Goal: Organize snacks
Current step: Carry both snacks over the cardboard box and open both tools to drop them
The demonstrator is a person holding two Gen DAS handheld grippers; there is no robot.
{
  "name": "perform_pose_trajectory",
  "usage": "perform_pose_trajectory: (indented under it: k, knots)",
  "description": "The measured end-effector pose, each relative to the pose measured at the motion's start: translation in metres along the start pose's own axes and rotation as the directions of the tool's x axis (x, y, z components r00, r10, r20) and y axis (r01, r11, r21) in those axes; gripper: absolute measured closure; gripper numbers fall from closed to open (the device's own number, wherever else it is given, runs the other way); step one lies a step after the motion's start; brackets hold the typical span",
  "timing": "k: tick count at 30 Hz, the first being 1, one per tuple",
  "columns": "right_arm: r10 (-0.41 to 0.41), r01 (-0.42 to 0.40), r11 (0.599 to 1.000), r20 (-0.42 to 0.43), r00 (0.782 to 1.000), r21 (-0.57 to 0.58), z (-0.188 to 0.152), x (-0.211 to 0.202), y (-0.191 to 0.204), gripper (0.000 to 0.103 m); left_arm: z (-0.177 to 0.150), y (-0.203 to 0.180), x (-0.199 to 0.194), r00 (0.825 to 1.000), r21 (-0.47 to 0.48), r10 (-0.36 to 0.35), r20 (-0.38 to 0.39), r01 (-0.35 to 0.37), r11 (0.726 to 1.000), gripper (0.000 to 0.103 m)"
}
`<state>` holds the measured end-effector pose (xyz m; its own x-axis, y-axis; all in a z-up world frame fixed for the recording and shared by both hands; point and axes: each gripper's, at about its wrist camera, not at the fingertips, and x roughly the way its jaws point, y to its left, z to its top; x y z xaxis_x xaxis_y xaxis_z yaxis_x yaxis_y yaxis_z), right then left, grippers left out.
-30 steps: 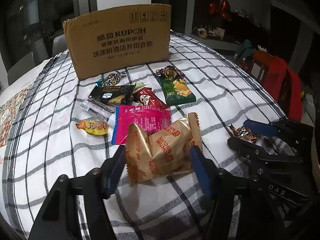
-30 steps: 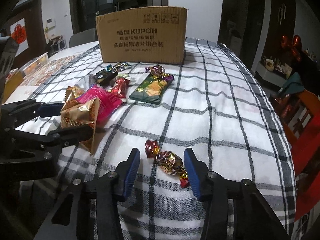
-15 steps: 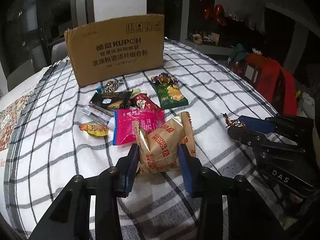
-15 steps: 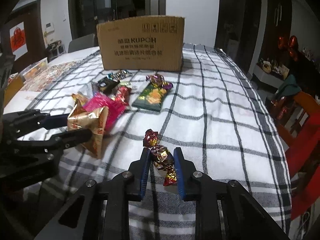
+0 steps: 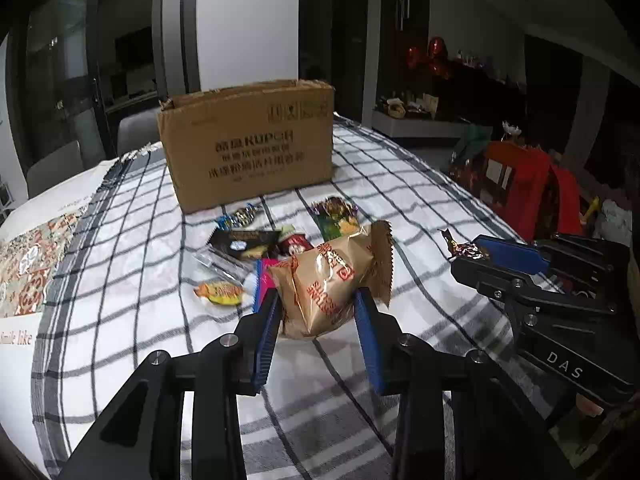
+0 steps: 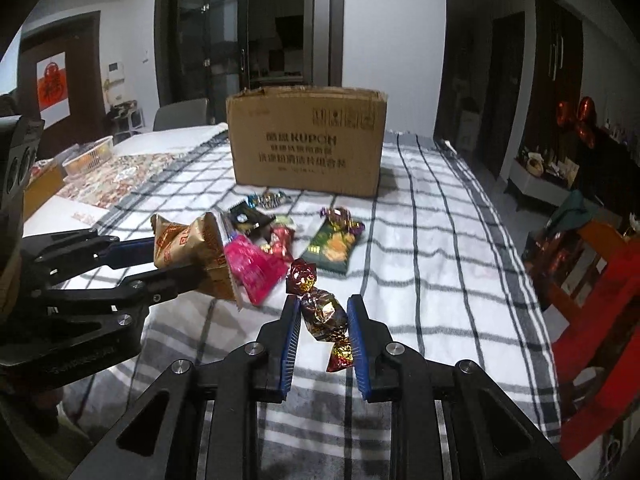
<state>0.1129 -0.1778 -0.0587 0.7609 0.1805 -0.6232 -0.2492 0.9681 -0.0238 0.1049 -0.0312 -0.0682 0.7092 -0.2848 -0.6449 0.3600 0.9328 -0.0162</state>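
Both grippers hang above a table under a black-and-white checked cloth (image 6: 420, 264) in a dim room. Left gripper (image 5: 316, 312), jaws just closed in, clamps a gold biscuit packet (image 5: 328, 280) between its blue pads, clear of the cloth. Right gripper (image 6: 323, 322), narrowed almost shut, pinches a foil-wrapped candy (image 6: 322, 312), also lifted. Beyond them a pink packet (image 6: 256, 272), a green packet (image 6: 334, 246) and small sweets lie clustered. Farther back stands a cardboard box (image 6: 306, 140), its inside hidden. Red chairs (image 6: 600, 280) flank the right edge.
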Motion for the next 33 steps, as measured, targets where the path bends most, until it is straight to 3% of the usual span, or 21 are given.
perform_pose_trajectory:
  k: [9,18,33]
  knots:
    - [0.006,-0.007,1.000,0.080,0.997,0.009,0.035,-0.006,-0.002,0.078,0.028,0.015,-0.011,0.998,-0.031,0.009,0.063,-0.007,0.999,0.067]
    - [0.019,-0.023,1.000,0.154,0.988,0.021,0.083,0.004,-0.009,0.078,0.072,0.033,-0.022,0.979,-0.013,0.072,0.189,-0.071,0.997,0.067]
    - [0.051,-0.051,0.999,0.211,0.976,-0.004,0.169,0.048,-0.014,0.078,0.153,0.084,0.002,0.965,-0.012,0.118,0.236,-0.118,0.993,0.067]
